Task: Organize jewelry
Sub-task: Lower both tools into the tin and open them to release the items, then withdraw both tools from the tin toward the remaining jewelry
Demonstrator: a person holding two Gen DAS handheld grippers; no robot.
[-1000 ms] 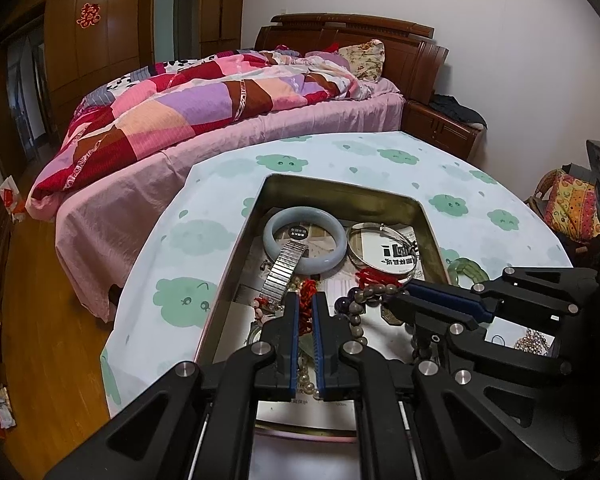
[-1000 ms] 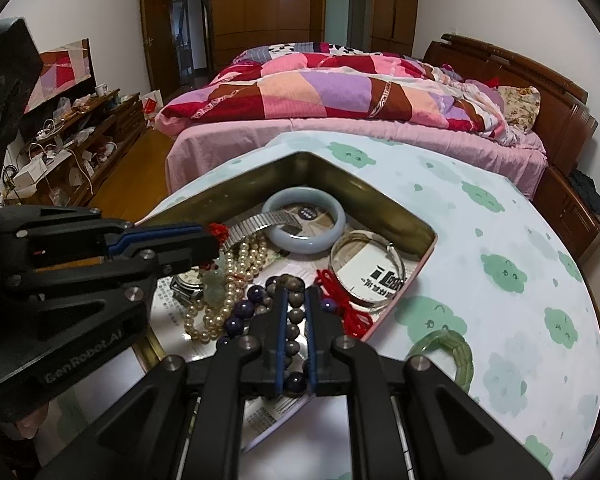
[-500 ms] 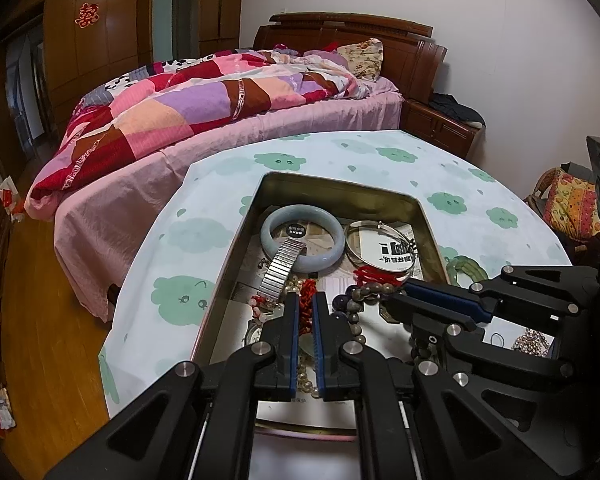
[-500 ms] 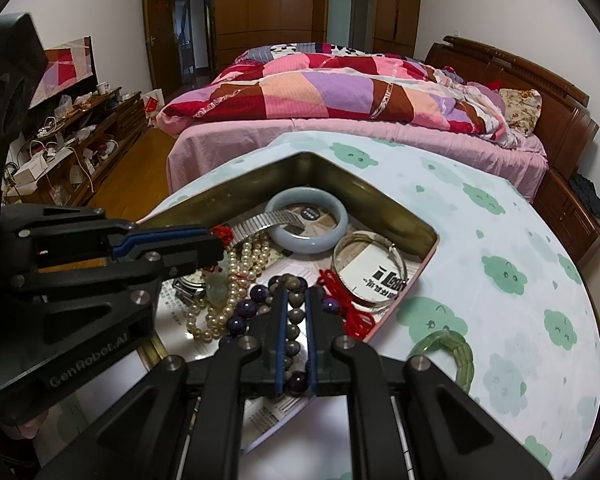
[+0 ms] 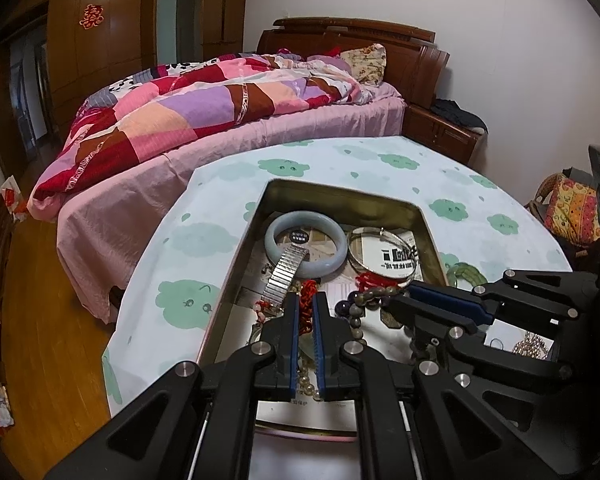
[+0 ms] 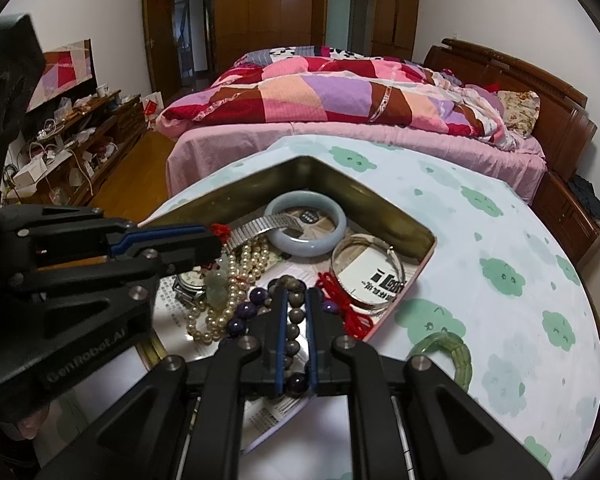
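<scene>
My left tool [image 5: 306, 312] is clenched on the red knotted cord [image 5: 309, 289], while my right tool [image 6: 296, 304], jaws just eased apart, straddles the dark round-bead bracelet [image 6: 290, 320], which runs lengthwise between them inside the brass-coloured tin tray [image 6: 384, 208].

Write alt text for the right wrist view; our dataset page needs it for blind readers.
The right gripper, its jaws just opening, straddles a dark bead bracelet in a metal tin of tangled jewelry. The left gripper pinches a red cord; a green bangle lies outside.
</scene>
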